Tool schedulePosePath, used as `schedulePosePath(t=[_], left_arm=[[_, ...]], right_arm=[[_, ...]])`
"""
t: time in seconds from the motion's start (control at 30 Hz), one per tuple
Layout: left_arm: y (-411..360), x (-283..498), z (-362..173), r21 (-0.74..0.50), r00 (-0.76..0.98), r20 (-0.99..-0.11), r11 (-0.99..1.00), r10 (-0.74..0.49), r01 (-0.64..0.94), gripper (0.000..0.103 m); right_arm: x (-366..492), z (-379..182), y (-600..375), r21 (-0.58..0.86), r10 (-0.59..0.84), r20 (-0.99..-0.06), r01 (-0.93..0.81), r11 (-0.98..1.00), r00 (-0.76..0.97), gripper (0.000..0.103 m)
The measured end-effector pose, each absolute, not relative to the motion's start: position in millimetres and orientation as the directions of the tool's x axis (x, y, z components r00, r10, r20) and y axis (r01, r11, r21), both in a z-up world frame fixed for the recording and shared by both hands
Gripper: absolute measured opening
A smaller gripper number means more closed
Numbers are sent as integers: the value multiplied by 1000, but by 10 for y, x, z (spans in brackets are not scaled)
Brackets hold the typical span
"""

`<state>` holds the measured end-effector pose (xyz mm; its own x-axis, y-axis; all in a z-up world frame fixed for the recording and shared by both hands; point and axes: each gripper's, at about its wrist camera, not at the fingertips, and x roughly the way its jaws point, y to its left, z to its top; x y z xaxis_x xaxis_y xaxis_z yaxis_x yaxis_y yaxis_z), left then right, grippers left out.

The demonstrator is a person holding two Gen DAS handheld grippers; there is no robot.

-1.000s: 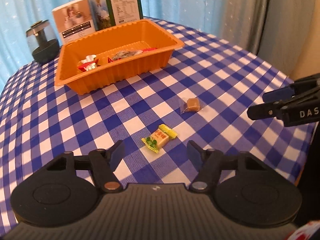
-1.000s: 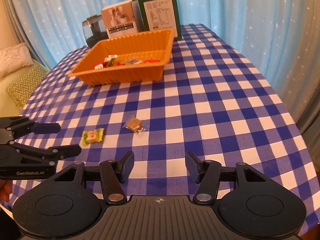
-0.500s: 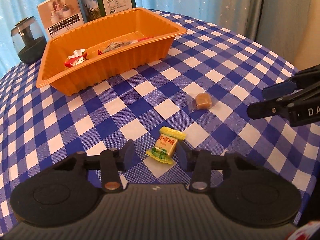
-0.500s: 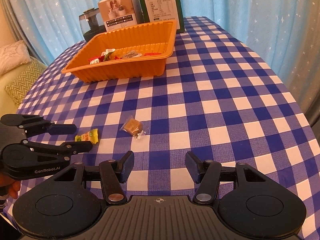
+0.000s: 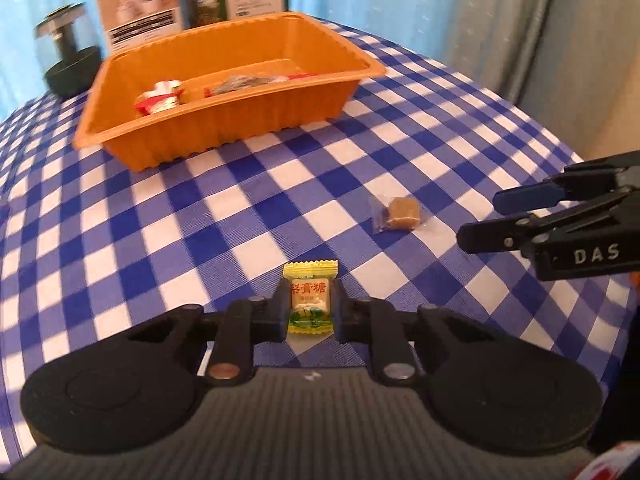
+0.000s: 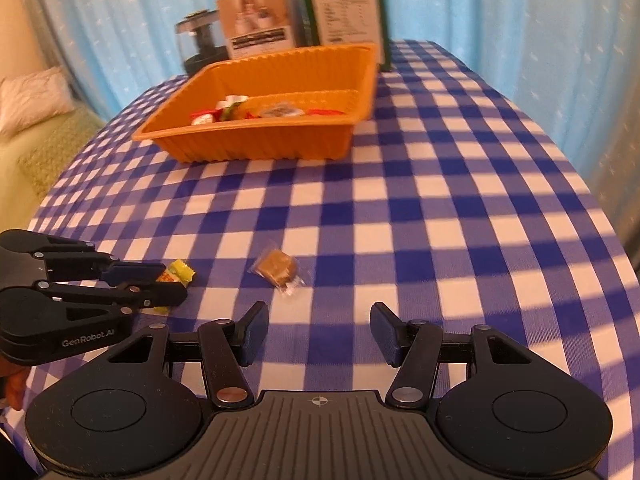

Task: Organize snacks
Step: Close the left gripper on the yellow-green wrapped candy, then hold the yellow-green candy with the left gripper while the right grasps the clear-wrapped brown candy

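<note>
My left gripper [image 5: 310, 312] is shut on a yellow wrapped candy [image 5: 310, 302] at the blue checked tablecloth; it also shows in the right wrist view [image 6: 160, 286] with the candy [image 6: 178, 274] between its fingers. A brown candy in clear wrap [image 5: 400, 213] lies on the cloth to the right; in the right wrist view it [image 6: 278, 268] lies just ahead of my right gripper [image 6: 316, 332], which is open and empty. The orange tray [image 5: 240, 120] at the back holds several wrapped snacks [image 5: 160, 98].
Behind the tray [image 6: 260, 146] stand a white box [image 6: 260, 30], a green box [image 6: 344, 4] and a dark round jar [image 6: 200, 44]. The right gripper [image 5: 560, 216] hovers at the right table edge. A bed with a pillow [image 6: 32, 100] is off the left.
My left gripper moved forward and closed on the yellow candy. My right gripper moved closer to the brown candy and stays open.
</note>
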<state>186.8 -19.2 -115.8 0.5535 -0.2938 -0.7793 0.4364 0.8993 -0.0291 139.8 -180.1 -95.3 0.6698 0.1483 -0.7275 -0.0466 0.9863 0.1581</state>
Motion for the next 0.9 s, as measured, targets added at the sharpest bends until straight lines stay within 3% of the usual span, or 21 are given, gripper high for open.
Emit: schedulePosePath(t=[0.3, 0.63, 0.9], left_arm=[[83, 1729, -1026, -95, 580, -769, 946, -268, 311, 18], [127, 1684, -969, -118, 582, -766, 949, -274, 292, 18], [100, 1635, -1001, -130, 568, -773, 947, -283, 294, 18]], right_arm=[[1681, -1069, -1597, 26, 219, -720, -290, 957, 658, 56], [1827, -1224, -1525, -37, 238, -726, -381, 924, 646, 55], [1815, -1231, -1481, -14, 278, -716, -412, 911, 640, 29]])
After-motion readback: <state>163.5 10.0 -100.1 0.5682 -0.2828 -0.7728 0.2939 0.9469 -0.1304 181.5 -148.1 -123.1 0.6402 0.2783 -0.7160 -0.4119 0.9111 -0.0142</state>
